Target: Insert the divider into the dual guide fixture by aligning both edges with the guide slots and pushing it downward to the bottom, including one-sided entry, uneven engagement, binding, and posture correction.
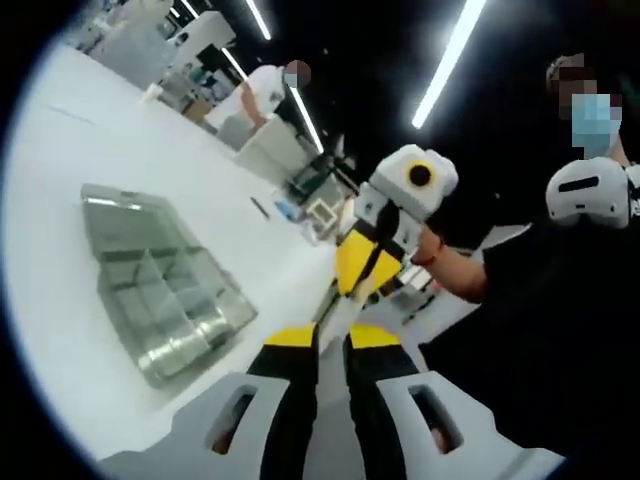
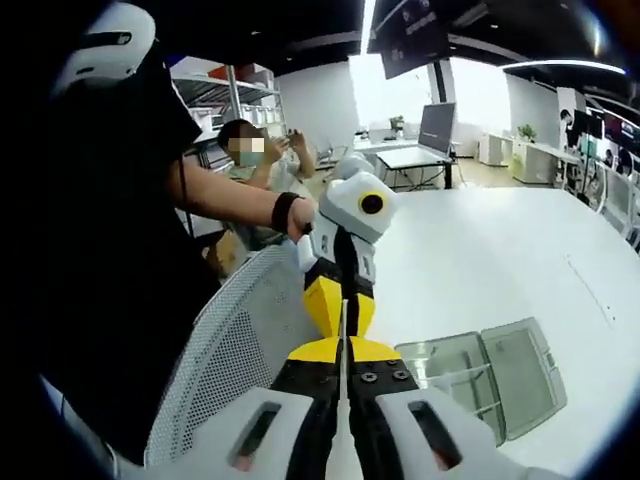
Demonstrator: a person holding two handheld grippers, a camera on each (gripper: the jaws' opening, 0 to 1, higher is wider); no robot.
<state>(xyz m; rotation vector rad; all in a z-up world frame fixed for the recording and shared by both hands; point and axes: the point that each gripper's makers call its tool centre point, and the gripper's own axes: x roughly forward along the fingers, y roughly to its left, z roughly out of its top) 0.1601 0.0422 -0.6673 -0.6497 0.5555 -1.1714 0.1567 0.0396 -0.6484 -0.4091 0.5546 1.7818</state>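
The divider (image 2: 341,375) is a thin pale sheet seen edge-on, running between my right gripper's (image 2: 342,350) jaws, which are shut on it. My left gripper (image 2: 341,330) faces it tip to tip above a chair, off the table's edge. In the left gripper view the divider (image 1: 335,315) runs from my left gripper (image 1: 333,335), shut on it, to the right gripper (image 1: 345,298). The clear guide fixture (image 1: 160,285) lies flat on the white table, to the left of both grippers. In the right gripper view the fixture (image 2: 490,385) is at the lower right, apart from the divider.
The white table (image 2: 480,260) stretches far beyond the fixture. A white mesh chair back (image 2: 225,350) stands under the grippers. The person's forearm (image 2: 230,200) and dark clothing fill the left. Other people and desks with monitors (image 2: 437,128) are in the background.
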